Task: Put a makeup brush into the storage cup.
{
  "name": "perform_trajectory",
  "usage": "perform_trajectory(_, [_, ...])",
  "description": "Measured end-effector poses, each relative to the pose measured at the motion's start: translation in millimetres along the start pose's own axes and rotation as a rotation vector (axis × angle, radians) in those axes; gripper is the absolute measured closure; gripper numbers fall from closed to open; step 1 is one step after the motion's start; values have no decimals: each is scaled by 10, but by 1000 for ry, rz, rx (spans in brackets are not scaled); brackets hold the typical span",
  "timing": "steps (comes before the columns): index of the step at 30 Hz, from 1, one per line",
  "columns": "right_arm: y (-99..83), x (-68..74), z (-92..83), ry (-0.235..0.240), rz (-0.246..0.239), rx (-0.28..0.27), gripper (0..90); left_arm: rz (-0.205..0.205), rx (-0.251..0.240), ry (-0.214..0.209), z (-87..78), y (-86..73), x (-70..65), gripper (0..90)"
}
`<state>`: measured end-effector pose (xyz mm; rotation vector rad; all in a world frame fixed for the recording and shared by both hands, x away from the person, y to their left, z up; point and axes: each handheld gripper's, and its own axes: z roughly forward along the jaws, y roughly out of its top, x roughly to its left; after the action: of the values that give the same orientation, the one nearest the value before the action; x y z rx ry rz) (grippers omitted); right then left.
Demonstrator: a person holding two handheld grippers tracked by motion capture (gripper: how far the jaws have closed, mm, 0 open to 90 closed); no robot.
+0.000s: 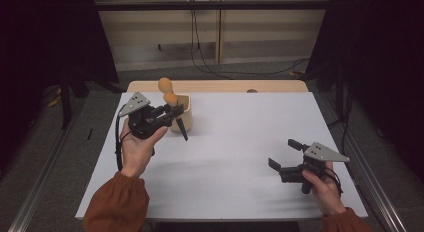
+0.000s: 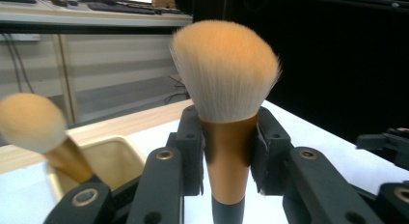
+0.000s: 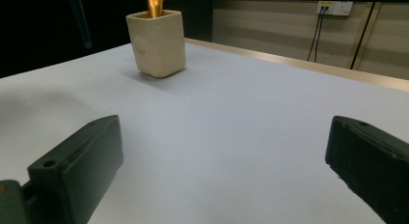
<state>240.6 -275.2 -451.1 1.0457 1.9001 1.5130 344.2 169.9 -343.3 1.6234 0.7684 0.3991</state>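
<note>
A makeup brush [image 2: 225,72] with a tan bristle head, copper ferrule and black handle stands upright between my left gripper's [image 2: 229,137] jaws, which are shut on its ferrule. In the high view the left gripper [image 1: 169,113] holds this brush [image 1: 171,99] just above the table, right beside a cream cup [image 1: 185,114]. A second brush [image 1: 165,84] stands in that cup [image 2: 111,159], head up [image 2: 31,121]. My right gripper [image 1: 282,153] hovers low at the table's right front, open with nothing between its jaws. The right gripper view looks past that gripper [image 3: 222,161] to the cup [image 3: 156,43].
A white sheet [image 1: 235,142] covers the table, with a wooden strip [image 1: 220,86] bare along the far edge. Cables [image 1: 200,57] run over the floor behind. Dark curtains hang at both sides. The other gripper [image 2: 388,147] shows at the right edge of the left gripper view.
</note>
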Motion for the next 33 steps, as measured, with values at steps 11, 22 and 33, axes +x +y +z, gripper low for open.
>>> perform_trajectory(11, [-103, -1, -139, -56, 9, -14, 0, -16, -28, 49, -86, 164, 225, 692])
perform_trajectory(22, [-177, 27, -260, -80, 6, -27, 0, 5, -32, 74, -62, 355, 329, 692])
perform_trajectory(33, [-191, 20, -264, -80, 2, -34, 0, 31, -52, 81, 68, 381, 419, 692])
